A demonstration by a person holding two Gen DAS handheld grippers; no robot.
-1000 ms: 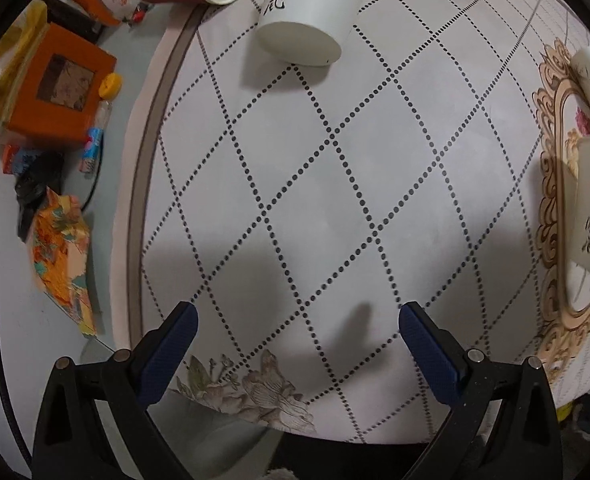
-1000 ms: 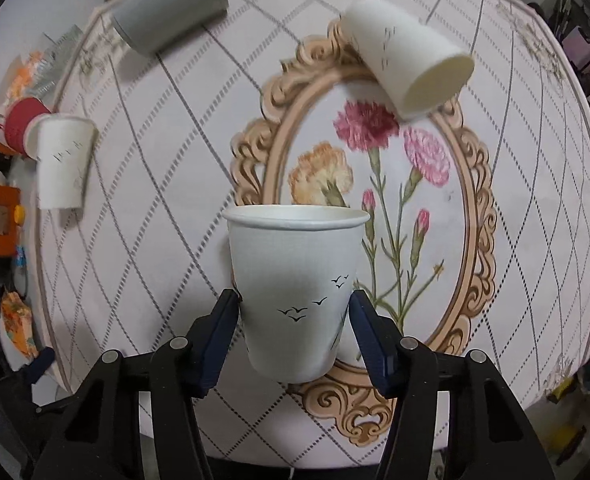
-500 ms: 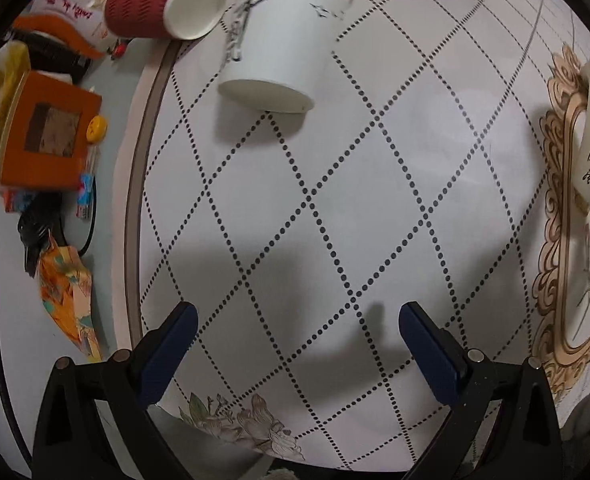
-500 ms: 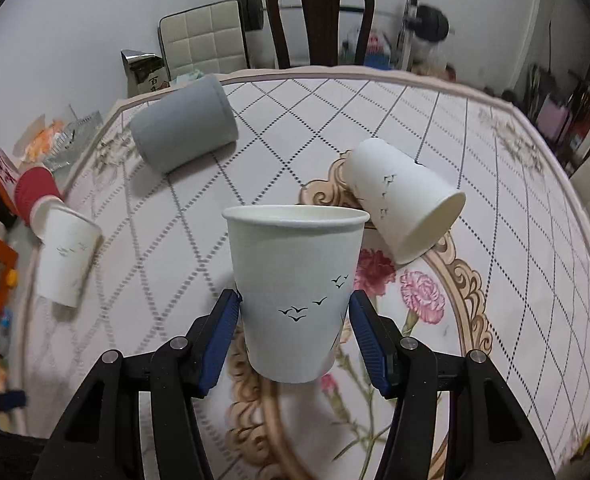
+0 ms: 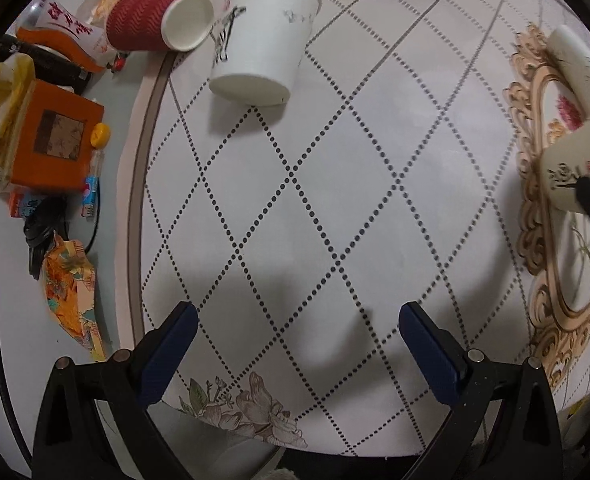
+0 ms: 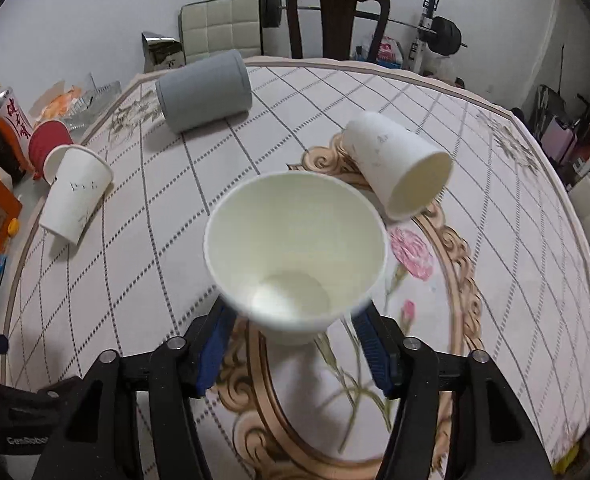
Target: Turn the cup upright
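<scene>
- My right gripper (image 6: 295,340) clamps the white paper cup (image 6: 295,256) low on its wall, one blue pad on each side, above the flower medallion of the table (image 6: 515,280).
- The cup's mouth tips toward my camera; I see straight down to its base, so I judge it turned mouth-up but not set down.
- Whether its base touches the table I cannot tell.
- What is left, as I judge it: level the cup, stand it on its base, let go.
- My left gripper (image 5: 295,340) hangs wide open with nothing in it, above the diamond pattern.
- Other cups lie on their sides: a white one (image 6: 399,168) just beyond mine, a grey one (image 6: 205,90), another white one (image 5: 261,56) and a red one (image 5: 157,20).
</scene>
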